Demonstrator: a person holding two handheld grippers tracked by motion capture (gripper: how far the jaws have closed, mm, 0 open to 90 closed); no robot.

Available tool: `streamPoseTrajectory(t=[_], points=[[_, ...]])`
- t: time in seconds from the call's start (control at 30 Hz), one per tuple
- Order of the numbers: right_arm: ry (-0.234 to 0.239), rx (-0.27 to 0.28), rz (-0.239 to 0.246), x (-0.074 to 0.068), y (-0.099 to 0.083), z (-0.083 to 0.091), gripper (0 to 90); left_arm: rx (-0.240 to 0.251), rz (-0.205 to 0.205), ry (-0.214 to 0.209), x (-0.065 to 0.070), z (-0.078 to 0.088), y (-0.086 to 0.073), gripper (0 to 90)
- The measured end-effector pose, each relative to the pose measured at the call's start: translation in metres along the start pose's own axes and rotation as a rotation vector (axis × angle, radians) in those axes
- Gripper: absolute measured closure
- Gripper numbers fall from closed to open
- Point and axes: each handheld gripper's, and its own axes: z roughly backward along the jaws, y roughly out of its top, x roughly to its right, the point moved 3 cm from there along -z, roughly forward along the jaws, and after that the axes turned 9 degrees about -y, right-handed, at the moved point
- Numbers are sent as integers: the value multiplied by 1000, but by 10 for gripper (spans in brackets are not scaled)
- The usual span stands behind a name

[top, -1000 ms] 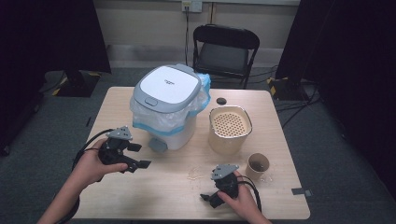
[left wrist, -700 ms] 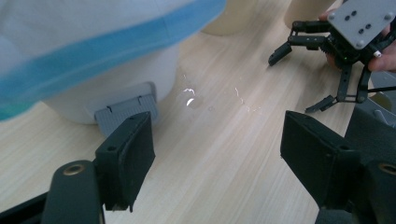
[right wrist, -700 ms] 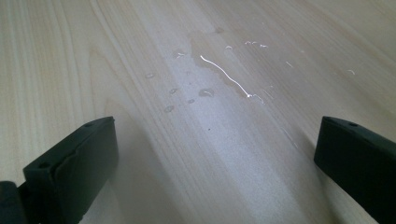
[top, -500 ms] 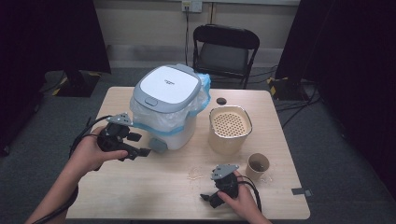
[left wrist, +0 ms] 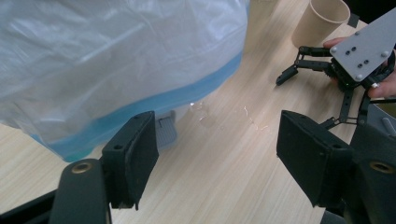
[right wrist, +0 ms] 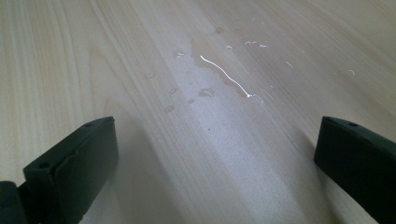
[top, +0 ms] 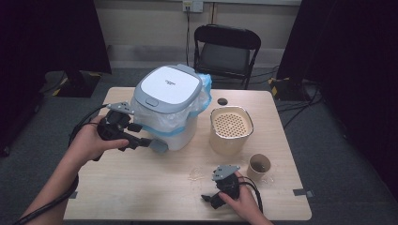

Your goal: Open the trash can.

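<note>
We see the left gripper point(top: 141, 136), jaws just narrowing yet empty, beside the lined bin point(top: 170, 108), and the right gripper point(top: 210, 198) open over the wet table point(top: 141, 187).

Taking the white lidded bin wrapped in a clear plastic bag with a blue band point(top: 169, 110) as our landmark, we cannot see its far side, and the left gripper view cuts off its top. Right of it, the inside of the beige perforated container point(top: 231, 129) lies too small to read. Nearer us, the small beige paper cup point(top: 259, 166) hides its contents, and we lose its base past that view's upper edge.
</note>
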Motion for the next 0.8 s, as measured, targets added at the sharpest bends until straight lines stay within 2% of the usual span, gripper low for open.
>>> streamPoseTrajectory(t=[0.17, 0.47, 0.67, 0.8], points=[[0, 0, 0, 0, 0, 0, 0, 15, 4, 8, 0, 6, 10, 298], [1, -1, 0, 0, 0, 0, 0, 10, -3, 21, -3, 11, 25, 299], [1, -1, 0, 0, 0, 0, 0, 10, 8, 27, -5, 13, 33, 308], [1, -2, 0, 0, 0, 0, 0, 7, 2, 30, -6, 15, 39, 341]])
